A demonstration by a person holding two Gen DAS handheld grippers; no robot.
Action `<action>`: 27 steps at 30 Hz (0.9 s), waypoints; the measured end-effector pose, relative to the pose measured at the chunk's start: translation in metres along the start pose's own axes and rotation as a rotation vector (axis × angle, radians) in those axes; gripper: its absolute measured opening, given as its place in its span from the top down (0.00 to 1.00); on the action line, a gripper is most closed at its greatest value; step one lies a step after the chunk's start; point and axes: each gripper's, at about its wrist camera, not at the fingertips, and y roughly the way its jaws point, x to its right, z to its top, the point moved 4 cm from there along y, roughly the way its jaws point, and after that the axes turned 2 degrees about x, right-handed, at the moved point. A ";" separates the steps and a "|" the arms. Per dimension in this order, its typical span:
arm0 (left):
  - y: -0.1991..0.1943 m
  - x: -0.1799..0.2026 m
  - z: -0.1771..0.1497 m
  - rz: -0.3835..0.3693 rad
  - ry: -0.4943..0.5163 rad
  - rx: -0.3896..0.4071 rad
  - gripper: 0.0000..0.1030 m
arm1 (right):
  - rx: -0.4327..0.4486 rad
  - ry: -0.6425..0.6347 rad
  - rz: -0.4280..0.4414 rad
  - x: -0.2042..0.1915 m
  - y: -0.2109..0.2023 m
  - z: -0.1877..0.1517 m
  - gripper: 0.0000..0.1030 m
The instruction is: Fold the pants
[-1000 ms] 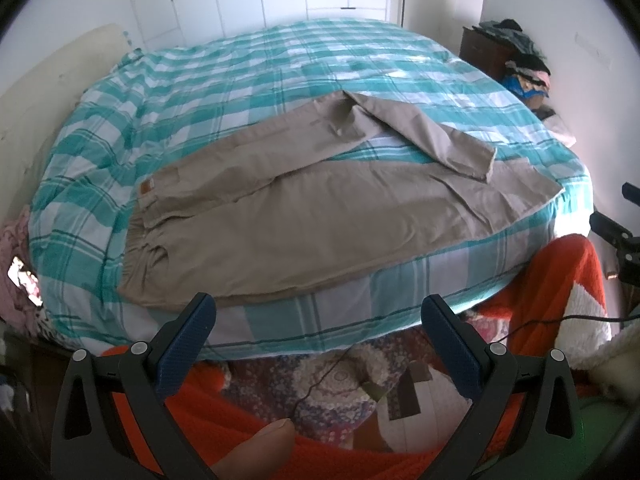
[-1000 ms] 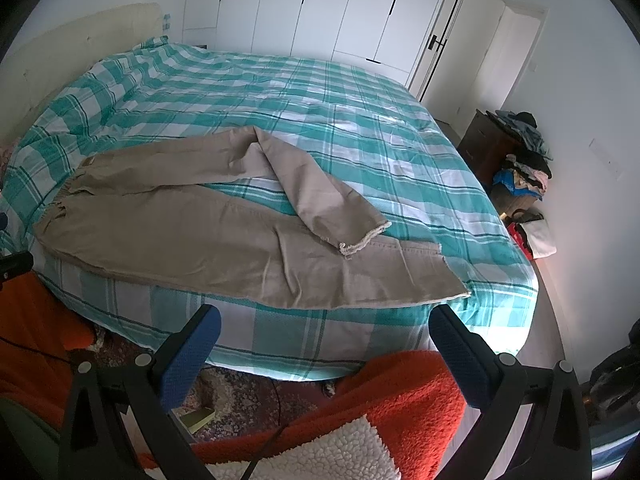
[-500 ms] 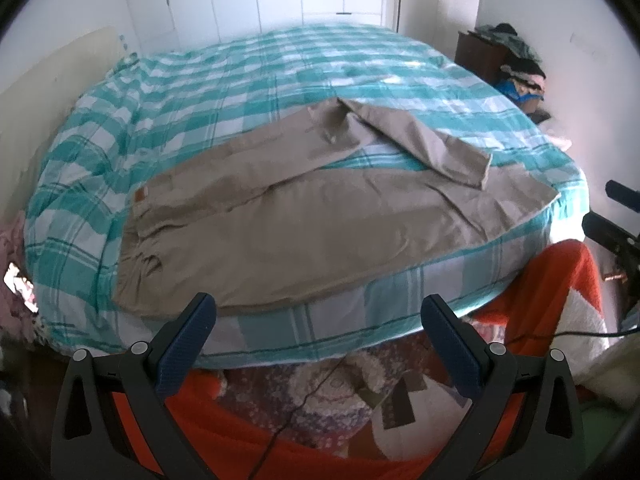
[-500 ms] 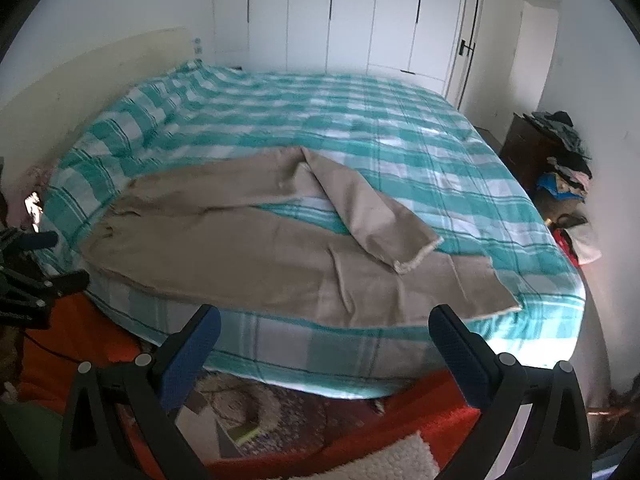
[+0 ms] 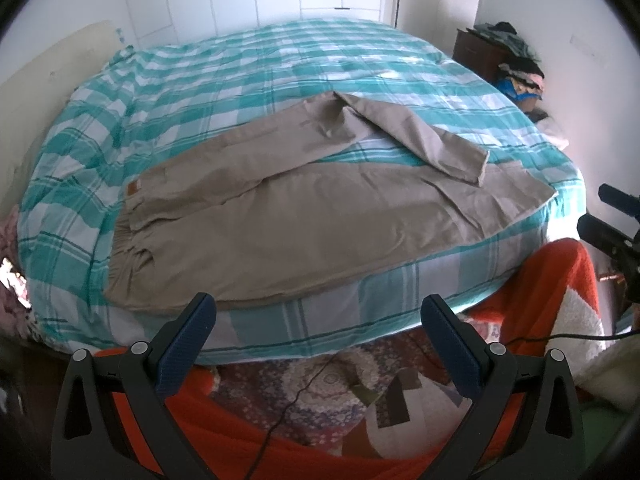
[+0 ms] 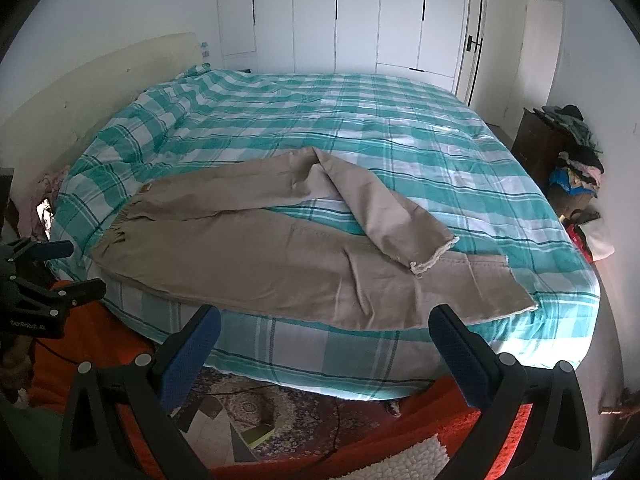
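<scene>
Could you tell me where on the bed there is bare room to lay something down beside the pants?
The bed is bare beyond the pants, toward the wardrobe and headboard. The near edge is crowded: the pants lie along it.

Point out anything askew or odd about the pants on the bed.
The khaki pants do not lie flat: the far leg bends back and crosses onto the near leg, its frayed hem resting on top. The near edge reaches the side of the bed. Both claws are open, holding nothing.

text: "CenRobot.ai", possibly, blurred | on: left gripper (image 6: 60, 276) body, right wrist view | elsewhere: none legible
</scene>
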 end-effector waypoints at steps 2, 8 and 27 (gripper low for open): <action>0.001 0.001 0.000 0.001 0.001 -0.003 0.01 | 0.000 0.002 0.008 -0.001 0.001 0.000 0.01; 0.003 -0.001 0.002 0.000 -0.008 -0.008 0.01 | 0.019 0.006 0.067 0.005 0.008 0.004 0.01; 0.025 -0.021 0.001 0.075 -0.065 -0.083 0.01 | -0.293 -0.471 -0.102 0.128 0.283 0.032 0.97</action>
